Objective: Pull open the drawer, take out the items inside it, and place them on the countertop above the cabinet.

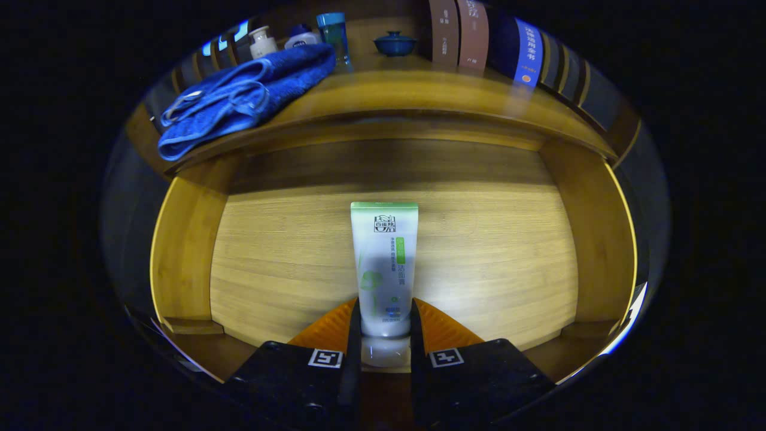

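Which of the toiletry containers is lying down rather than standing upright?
The white tube with the green end, flat on the drawer floor, its cap end between the tool's fingers. The small bottles stand upright on the countertop.

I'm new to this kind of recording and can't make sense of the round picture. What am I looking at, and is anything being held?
The camera rides on a handheld two-finger gripper, looking forward along its fingers. It looks down into an open wooden drawer. A white tube with a green end lies on the drawer floor, its cap end between the fingers, which appear closed on it. Beyond the drawer is the countertop, carrying a blue towel, small bottles, a blue lidded bowl and books.
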The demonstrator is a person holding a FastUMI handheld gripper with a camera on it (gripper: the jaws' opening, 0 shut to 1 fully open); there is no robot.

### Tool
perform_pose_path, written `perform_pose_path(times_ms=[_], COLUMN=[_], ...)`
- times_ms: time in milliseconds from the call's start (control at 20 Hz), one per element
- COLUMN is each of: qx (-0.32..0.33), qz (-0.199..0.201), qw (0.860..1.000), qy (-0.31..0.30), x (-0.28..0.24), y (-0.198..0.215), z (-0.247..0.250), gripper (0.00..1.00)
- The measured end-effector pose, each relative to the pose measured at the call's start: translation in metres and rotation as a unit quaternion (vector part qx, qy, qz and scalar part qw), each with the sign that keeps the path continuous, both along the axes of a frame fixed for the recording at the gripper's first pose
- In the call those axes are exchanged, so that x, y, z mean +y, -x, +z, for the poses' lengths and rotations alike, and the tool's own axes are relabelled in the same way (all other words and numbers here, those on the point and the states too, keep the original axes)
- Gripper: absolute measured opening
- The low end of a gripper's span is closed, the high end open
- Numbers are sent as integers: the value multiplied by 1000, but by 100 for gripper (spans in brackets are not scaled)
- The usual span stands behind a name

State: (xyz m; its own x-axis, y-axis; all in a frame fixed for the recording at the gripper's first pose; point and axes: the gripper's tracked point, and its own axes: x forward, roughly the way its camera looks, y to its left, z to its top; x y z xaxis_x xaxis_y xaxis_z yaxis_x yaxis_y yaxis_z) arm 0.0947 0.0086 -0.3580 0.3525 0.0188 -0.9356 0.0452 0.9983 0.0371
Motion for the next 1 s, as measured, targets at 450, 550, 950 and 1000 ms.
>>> perform_pose_path(times_ms=[450, 550, 950, 1000], qx=[-141, -156, -128, -124], qz=[-7, -10, -25, -27], qw=[990, 988, 991, 992], qy=[-26, -18, -15, -12], x=[-4, -7, -4, -6], y=[-50, -76, -188, -200], z=[125, 138, 113, 107], gripper=[37, 38, 38, 37])
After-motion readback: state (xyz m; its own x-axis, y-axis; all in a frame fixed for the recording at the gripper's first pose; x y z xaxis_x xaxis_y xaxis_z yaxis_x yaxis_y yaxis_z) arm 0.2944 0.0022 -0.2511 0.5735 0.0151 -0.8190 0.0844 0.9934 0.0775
